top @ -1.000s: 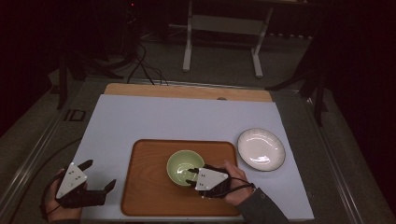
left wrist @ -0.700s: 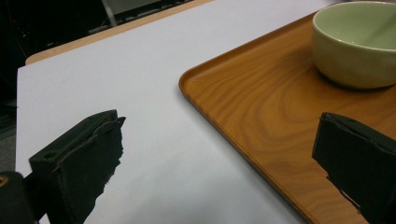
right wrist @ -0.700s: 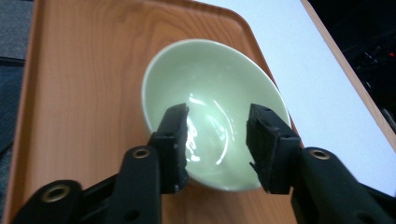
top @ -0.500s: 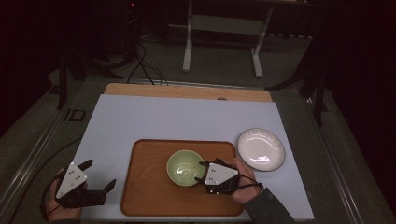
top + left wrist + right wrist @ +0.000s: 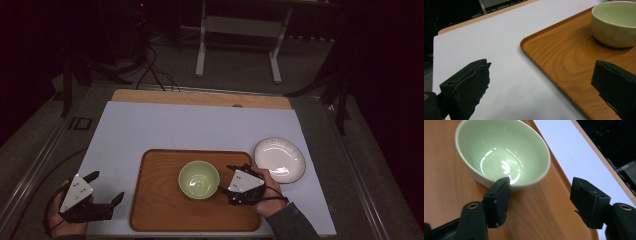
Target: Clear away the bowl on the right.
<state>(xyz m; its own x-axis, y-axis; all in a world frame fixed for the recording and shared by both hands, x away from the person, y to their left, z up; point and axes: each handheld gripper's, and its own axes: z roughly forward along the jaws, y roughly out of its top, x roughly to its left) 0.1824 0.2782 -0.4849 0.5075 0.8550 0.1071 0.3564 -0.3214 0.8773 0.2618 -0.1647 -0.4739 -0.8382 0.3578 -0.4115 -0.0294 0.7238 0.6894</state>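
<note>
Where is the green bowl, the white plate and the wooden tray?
green bowl (image 5: 199,179), high view, on the middle of its inside.
white plate (image 5: 279,159), high view, on its flat centre.
wooden tray (image 5: 156,200), high view, on the bare floor left of the bowl.

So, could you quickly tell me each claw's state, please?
Left claw: open, empty.
Right claw: open, empty, beside the green bowl.

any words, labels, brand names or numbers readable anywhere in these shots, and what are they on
No readable text anywhere.
Green bowl, white plate, wooden tray: no print or marks.
Grey plates on the left gripper and right gripper: small dots, no letters.
Dark marking on the floor left of the table: too blurred to read.
</note>
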